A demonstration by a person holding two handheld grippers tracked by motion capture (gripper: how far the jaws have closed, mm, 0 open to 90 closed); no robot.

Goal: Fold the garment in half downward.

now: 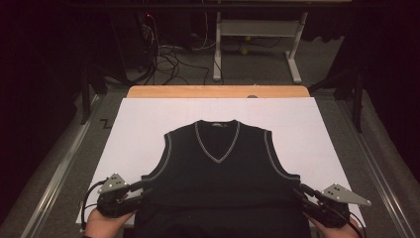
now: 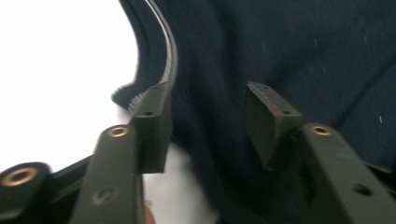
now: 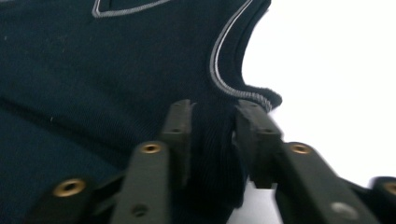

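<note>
A dark sleeveless V-neck vest [image 1: 220, 173] with pale trim lies flat on a white sheet [image 1: 148, 119], its hem hanging over the near edge. My left gripper [image 1: 141, 191] is at the vest's left side just below the armhole. In the left gripper view the left gripper [image 2: 208, 100] is open, jaws wide apart with the vest's [image 2: 303, 56] side edge lying between them. My right gripper [image 1: 299, 191] is at the right side below the other armhole. In the right gripper view the right gripper [image 3: 212, 112] has its jaws close together on a raised fold of the vest [image 3: 93, 70].
The white sheet covers a wooden table whose far edge [image 1: 218, 91] shows beyond it. A white desk frame [image 1: 257, 29] and loose cables [image 1: 168, 59] sit on the floor behind. Metal rails [image 1: 54, 173] run along both sides of the table.
</note>
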